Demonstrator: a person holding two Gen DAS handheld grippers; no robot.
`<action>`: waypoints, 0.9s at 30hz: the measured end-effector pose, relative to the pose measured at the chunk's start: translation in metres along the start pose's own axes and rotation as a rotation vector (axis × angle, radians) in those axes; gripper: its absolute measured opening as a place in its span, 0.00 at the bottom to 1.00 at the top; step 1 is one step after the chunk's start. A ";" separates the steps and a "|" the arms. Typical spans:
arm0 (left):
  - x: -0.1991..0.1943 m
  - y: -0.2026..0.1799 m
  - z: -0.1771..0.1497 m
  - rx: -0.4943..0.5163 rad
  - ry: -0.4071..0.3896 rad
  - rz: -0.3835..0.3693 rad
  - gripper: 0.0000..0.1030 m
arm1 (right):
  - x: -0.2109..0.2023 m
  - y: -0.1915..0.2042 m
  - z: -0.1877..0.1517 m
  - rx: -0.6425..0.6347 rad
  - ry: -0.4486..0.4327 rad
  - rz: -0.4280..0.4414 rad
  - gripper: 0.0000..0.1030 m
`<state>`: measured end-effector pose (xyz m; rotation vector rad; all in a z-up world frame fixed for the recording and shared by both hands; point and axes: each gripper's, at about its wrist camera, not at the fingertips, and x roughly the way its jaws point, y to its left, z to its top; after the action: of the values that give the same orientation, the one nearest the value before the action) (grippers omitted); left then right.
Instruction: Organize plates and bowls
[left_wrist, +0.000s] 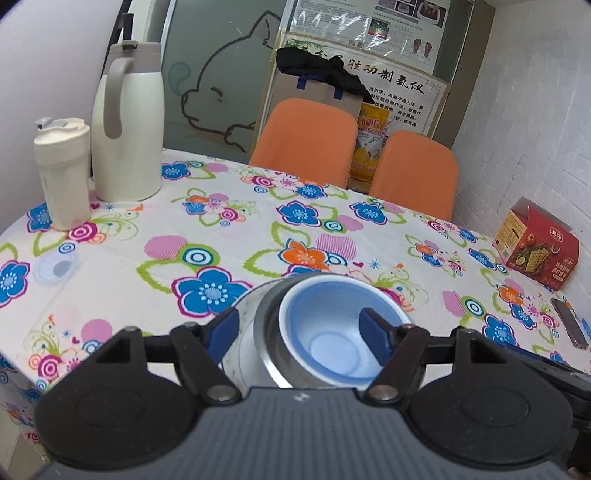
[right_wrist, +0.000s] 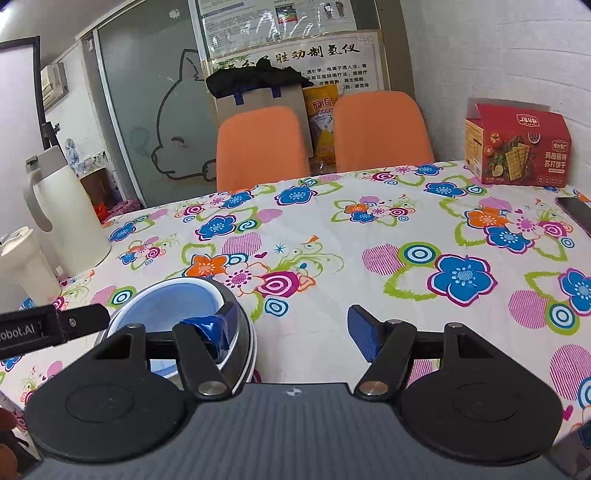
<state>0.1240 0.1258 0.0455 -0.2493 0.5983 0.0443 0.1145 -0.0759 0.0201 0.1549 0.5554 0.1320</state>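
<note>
A blue bowl (left_wrist: 325, 332) sits nested in a metal bowl (left_wrist: 267, 325), which rests on a white plate (left_wrist: 240, 354) on the flowered tablecloth. My left gripper (left_wrist: 299, 332) hovers open just above this stack, its right pad over the blue bowl and its left pad over the plate. In the right wrist view the same blue bowl (right_wrist: 162, 310) lies at the lower left inside the metal bowl (right_wrist: 245, 332). My right gripper (right_wrist: 288, 328) is open, its left pad at the stack's right rim and bare cloth between its fingers.
A cream thermos jug (left_wrist: 127, 122) and a white tumbler (left_wrist: 62, 173) stand at the back left. A red cracker box (left_wrist: 535, 247) and a dark phone (left_wrist: 569, 328) lie at the right edge. Two orange chairs (left_wrist: 306, 140) stand behind the table (left_wrist: 221, 229).
</note>
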 end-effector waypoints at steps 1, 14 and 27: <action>-0.003 -0.001 -0.005 0.006 0.003 0.002 0.70 | -0.003 -0.001 -0.002 0.010 -0.001 0.003 0.51; -0.032 -0.019 -0.067 0.121 0.036 0.030 0.70 | -0.044 -0.011 -0.039 0.052 0.004 0.023 0.51; -0.067 -0.032 -0.113 0.207 0.017 0.026 0.70 | -0.072 -0.022 -0.078 0.044 0.024 0.033 0.51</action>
<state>0.0095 0.0691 0.0004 -0.0408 0.6180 0.0053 0.0140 -0.1006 -0.0118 0.2052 0.5798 0.1542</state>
